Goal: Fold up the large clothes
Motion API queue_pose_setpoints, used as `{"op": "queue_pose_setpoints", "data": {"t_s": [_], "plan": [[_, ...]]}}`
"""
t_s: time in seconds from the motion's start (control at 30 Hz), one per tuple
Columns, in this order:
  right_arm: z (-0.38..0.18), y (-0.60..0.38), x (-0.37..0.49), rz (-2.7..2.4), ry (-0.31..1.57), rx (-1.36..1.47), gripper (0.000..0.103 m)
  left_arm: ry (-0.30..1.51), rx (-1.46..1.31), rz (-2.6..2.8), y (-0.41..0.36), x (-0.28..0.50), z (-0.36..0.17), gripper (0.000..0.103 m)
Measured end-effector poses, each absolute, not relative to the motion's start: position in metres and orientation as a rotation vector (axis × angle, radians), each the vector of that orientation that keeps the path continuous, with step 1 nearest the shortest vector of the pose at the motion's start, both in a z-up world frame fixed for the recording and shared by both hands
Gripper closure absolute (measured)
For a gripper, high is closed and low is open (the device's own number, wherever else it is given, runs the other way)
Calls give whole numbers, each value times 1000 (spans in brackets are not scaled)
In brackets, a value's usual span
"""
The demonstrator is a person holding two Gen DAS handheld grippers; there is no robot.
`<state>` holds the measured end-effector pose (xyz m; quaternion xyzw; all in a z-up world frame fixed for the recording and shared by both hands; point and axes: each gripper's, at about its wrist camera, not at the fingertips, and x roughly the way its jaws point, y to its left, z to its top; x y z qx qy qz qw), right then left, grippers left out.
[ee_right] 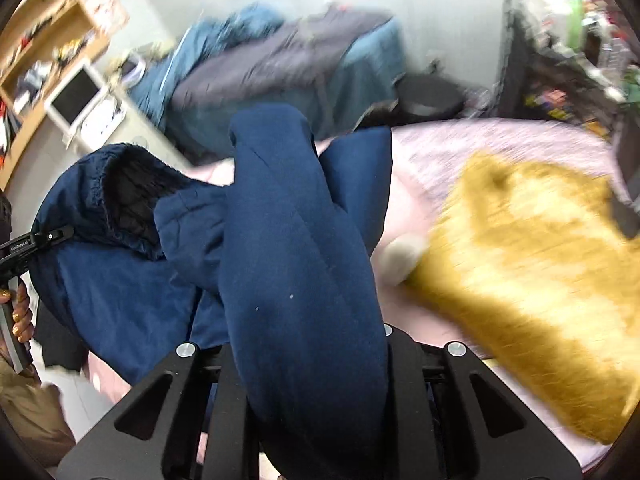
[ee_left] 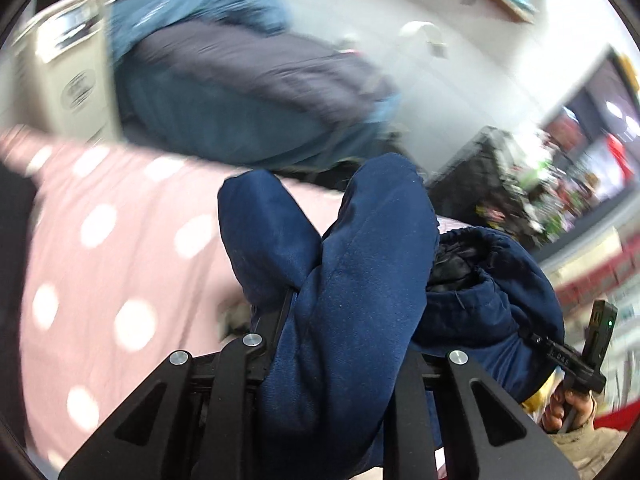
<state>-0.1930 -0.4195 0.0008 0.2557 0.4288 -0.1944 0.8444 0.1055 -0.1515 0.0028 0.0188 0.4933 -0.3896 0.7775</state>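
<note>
A large navy blue jacket (ee_left: 352,280) with a black quilted lining and an elastic-edged hood (ee_right: 120,196) is held up above a pink bed. My left gripper (ee_left: 332,320) is shut on a thick fold of the navy jacket, which covers its fingertips. My right gripper (ee_right: 308,300) is shut on another fold of the same jacket (ee_right: 296,248), its fingertips also hidden by cloth. Each gripper shows at the edge of the other's view: the right one in the left wrist view (ee_left: 576,364), the left one in the right wrist view (ee_right: 28,248).
The bed has a pink sheet with white dots (ee_left: 104,248). A mustard fluffy blanket (ee_right: 532,272) lies on the bed at right. A chair piled with blue and grey clothes (ee_right: 280,68) stands beyond the bed. A dark cluttered shelf (ee_right: 568,60) and a white appliance (ee_right: 80,100) are behind.
</note>
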Motion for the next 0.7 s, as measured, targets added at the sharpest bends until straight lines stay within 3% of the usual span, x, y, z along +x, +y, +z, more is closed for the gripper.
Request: {"op": "queue_pose_setpoints", "data": {"t_s": [0.13, 0.3, 0.47, 0.57, 0.7], "plan": [[45, -460, -247, -545, 800, 531, 85, 971, 112, -1056, -241, 83, 43, 85], [72, -519, -339, -790, 699, 580, 85, 909, 215, -1301, -353, 28, 53, 87], [71, -560, -430, -1040, 656, 636, 85, 1003, 309, -1463, -478, -38, 1, 87], [47, -584, -489, -1169, 623, 745, 85, 986, 436, -1437, -531, -71, -33, 87], [8, -598, -535, -1277, 608, 862, 85, 1111, 495, -1311, -575, -74, -93, 85]]}}
